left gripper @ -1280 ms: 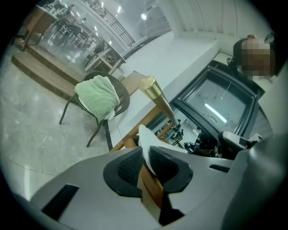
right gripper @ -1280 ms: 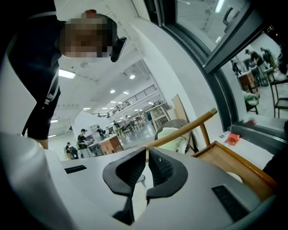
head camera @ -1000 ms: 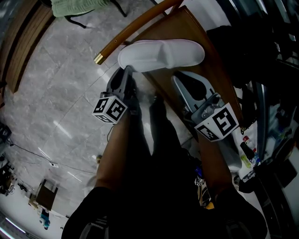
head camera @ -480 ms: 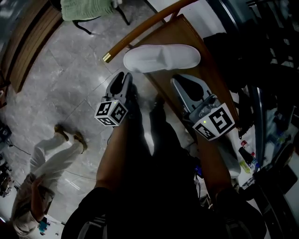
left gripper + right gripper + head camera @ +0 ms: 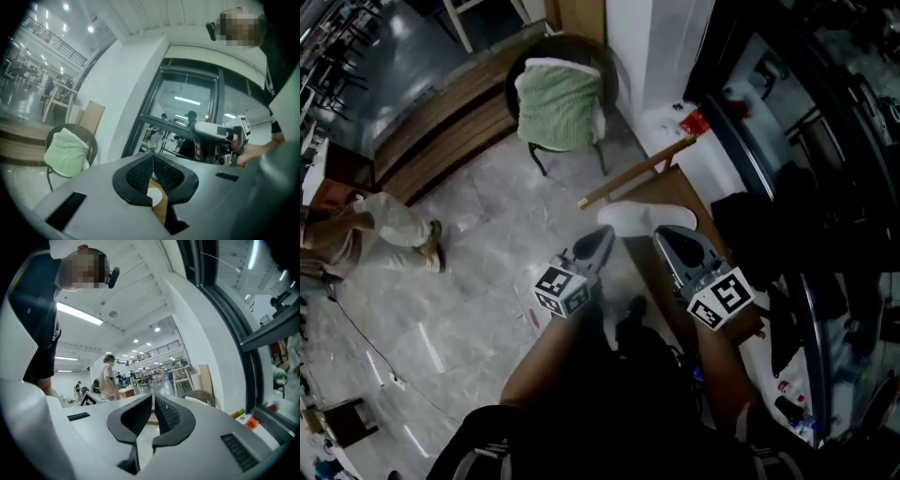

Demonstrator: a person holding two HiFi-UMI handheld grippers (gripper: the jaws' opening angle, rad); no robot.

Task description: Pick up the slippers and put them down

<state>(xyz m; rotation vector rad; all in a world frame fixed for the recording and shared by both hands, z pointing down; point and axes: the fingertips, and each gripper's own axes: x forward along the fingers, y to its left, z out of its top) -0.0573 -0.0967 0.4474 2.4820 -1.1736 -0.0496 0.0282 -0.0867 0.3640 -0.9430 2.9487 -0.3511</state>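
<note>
The left hand-held gripper (image 5: pixel 598 244) and right hand-held gripper (image 5: pixel 668 241) are being held closed tight, empty, near the white fabric slipper (image 5: pixel 647 217) on the brown wooden desk (image 5: pixel 670 190).

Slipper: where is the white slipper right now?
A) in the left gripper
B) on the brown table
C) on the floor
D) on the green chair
B: the slipper lies on the table, and nothing is gripping it.

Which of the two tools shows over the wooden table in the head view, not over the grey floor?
The right tool, just below the white slipper on the wooden table; the left tool shows over the grey floor.
</note>
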